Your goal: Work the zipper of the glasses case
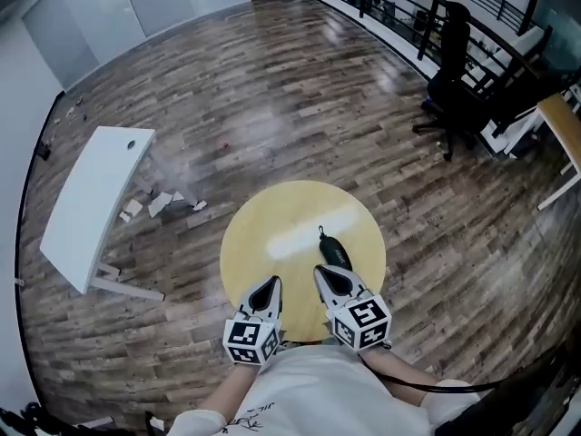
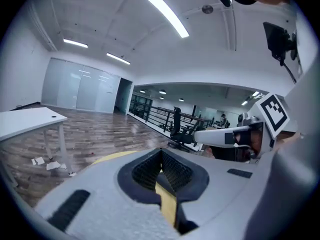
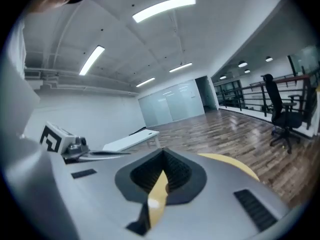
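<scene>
Two grippers closed and empty; zipper not in hand.
My left gripper hangs over the near edge of the round yellow table, jaws together on nothing. My right gripper, beside it, is likewise closed and bare. The dark glasses case lies on the table just beyond the right jaws, held by neither. Its zipper's state I cannot tell; I judge the working remains to do.
</scene>
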Motion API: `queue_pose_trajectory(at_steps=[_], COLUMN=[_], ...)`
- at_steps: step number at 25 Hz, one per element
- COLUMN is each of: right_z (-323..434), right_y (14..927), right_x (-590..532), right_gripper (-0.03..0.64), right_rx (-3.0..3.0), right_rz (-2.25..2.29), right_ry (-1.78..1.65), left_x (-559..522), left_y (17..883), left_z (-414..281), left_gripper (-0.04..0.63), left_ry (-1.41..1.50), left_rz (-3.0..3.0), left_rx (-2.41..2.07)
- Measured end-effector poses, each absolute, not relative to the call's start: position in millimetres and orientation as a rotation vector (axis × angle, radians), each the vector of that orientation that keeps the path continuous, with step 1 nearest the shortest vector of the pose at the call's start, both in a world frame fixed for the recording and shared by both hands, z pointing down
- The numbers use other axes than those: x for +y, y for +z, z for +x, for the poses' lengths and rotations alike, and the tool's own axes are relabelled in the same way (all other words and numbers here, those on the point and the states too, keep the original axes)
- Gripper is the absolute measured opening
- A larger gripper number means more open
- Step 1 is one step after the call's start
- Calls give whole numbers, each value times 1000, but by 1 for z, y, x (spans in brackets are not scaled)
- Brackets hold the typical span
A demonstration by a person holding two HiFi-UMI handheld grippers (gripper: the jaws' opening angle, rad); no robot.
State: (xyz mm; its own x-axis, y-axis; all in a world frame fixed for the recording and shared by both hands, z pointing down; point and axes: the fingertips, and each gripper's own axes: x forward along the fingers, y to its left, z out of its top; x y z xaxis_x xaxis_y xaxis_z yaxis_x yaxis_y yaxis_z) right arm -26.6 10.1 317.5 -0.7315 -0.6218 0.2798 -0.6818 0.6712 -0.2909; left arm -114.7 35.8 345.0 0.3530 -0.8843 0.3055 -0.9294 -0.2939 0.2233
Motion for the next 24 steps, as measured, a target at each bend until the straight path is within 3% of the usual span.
queue_pose_trajectory(at_steps=[6,24], right_z=[-54,-28], right_y=[315,327], right_x=[17,16], right_gripper=[0,0], right_rx=[-2737,-2717], right_rz=[993,1027], right_ry=[520,536], left_x=[30,23], left_y=[327,333], left_z=[-132,-97], left_gripper=[6,6], left_ry=[141,205], left_rz=[2238,2306], left_rx=[-1663,-1600])
